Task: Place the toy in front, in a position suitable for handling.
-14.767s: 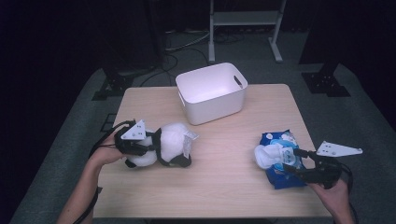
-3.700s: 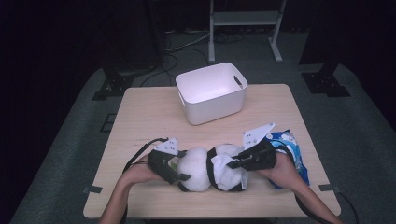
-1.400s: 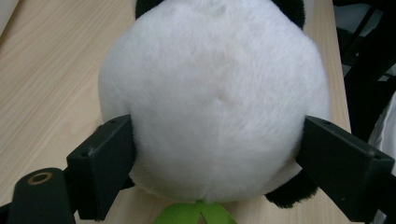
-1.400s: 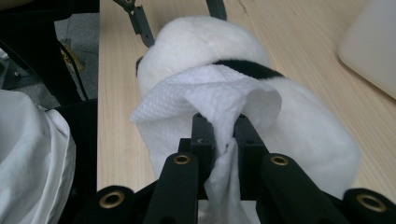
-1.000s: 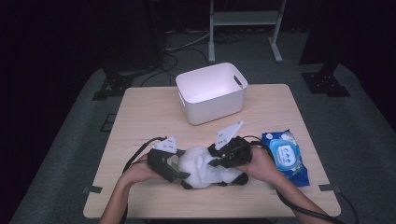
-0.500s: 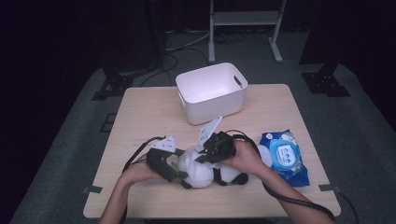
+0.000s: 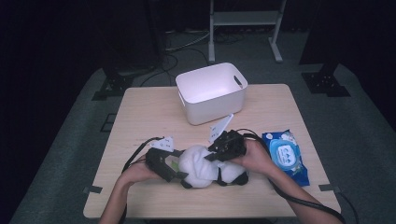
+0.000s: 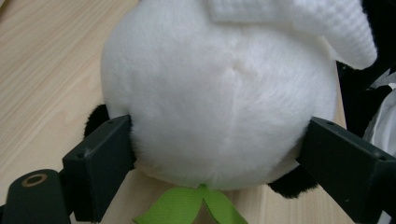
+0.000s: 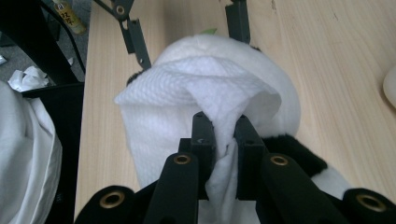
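The left hand-held gripper (image 7: 173,169), at lower left of centre in the high view, spans the panda (image 8: 219,98) with wide jaws, pads against its white head. It should hold firm so the toy stays put on the worktop (image 7: 140,112). The panda lies lengthwise across the frame, head to the left, black legs to the right. The right hand-held gripper (image 9: 223,128) pinches a wipe (image 9: 187,93) nearly shut; short, light strokes over the plush should suit.
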The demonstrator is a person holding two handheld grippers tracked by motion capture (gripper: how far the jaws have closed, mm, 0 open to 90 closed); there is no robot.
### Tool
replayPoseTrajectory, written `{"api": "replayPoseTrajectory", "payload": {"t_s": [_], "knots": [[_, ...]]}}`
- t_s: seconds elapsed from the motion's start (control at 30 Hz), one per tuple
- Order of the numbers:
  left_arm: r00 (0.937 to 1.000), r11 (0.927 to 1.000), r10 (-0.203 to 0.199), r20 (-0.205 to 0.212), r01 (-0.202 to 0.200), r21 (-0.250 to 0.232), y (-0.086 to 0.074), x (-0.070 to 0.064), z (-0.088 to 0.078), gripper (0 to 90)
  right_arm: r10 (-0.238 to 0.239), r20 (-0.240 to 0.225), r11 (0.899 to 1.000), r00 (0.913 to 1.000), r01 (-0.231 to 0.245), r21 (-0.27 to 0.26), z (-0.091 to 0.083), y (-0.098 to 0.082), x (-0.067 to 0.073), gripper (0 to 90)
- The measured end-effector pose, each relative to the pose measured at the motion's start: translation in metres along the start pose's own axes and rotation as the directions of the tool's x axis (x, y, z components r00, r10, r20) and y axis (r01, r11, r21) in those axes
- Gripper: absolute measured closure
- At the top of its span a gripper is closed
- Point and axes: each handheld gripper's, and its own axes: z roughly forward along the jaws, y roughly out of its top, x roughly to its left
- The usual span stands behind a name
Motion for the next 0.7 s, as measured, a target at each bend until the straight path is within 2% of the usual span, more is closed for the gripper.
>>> {"api": "replayPoseTrajectory", "payload": {"t_s": [0.13, 0.23, 0.37, 0.5, 0.7], "knots": [[1.0000, 1.0000, 0.004, 0.001, -0.004, 0.002, 0.000, -0.001, 0.000, 10.4, -0.022, -0.002, 1.000, 0.9998, 0.022, 0.007, 0.009, 0.017, -0.002, 80.8], [1.0000, 1.0000, 0.005, 0.003, -0.005, 0.003, 0.000, -0.001, 0.000, 10.4, -0.019, -0.004, 1.000, 0.9998, 0.019, 0.011, 0.016, 0.025, -0.007, 80.7], [1.0000, 1.0000, 0.001, 0.005, -0.001, 0.002, -0.001, -0.001, 0.001, 10.5, -0.006, 0.019, 1.000, 0.9998, 0.005, 0.023, 0.018, 0.030, -0.015, 80.6], [1.0000, 1.0000, 0.005, 0.000, -0.005, 0.006, 0.000, -0.001, 0.001, 10.4, 0.021, 0.043, 0.999, 0.9988, -0.023, 0.035, 0.013, 0.025, -0.027, 80.6], [1.0000, 0.9999, 0.008, -0.002, -0.008, 0.011, 0.000, -0.002, 0.001, 10.5, 0.088, 0.081, 0.995, 0.9929, -0.091, 0.036, -0.002, 0.002, -0.044, 80.6]]}}
